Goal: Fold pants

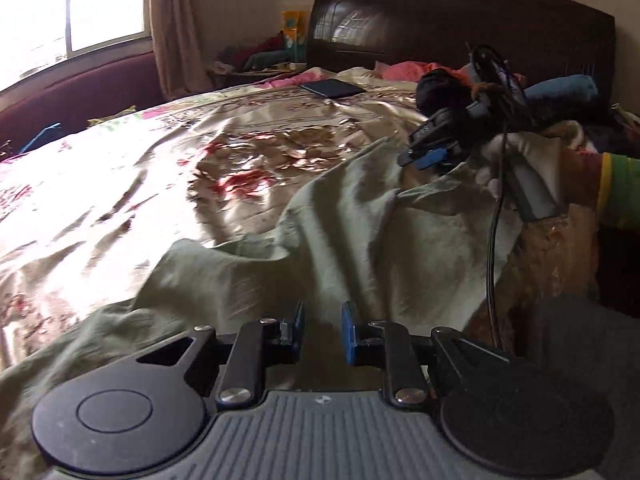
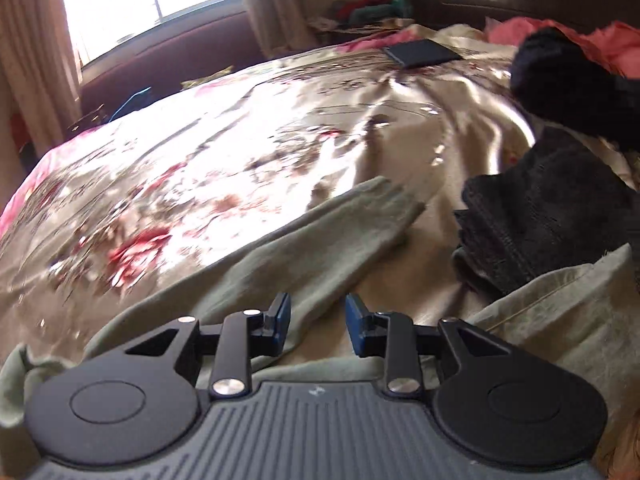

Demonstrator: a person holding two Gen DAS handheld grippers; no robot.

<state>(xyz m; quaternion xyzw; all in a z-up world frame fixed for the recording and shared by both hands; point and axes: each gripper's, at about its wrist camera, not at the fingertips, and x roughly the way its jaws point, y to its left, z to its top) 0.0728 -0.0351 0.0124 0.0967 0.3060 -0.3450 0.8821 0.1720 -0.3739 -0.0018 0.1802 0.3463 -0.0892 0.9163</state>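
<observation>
Olive-green pants (image 1: 328, 240) lie crumpled on the floral satin bedspread (image 1: 120, 184). My left gripper (image 1: 323, 320) hovers over their near part, its blue pads apart with only cloth showing below the gap. Farther right, a white-gloved hand holds my right gripper (image 1: 428, 156) just above the pants' raised far edge. In the right wrist view, the right gripper (image 2: 318, 316) stands open over a flat stretch of the pants (image 2: 320, 236), with nothing between its fingers. Another fold of the pants (image 2: 540, 308) lies to its right.
A black garment (image 2: 552, 208) lies bunched against the pants on the right. A dark flat phone or tablet (image 1: 332, 88) rests near the dark headboard (image 1: 460, 20). Pink and blue clothes (image 1: 560, 88) are heaped at the bed's head. A window (image 1: 60, 12) glares on the left.
</observation>
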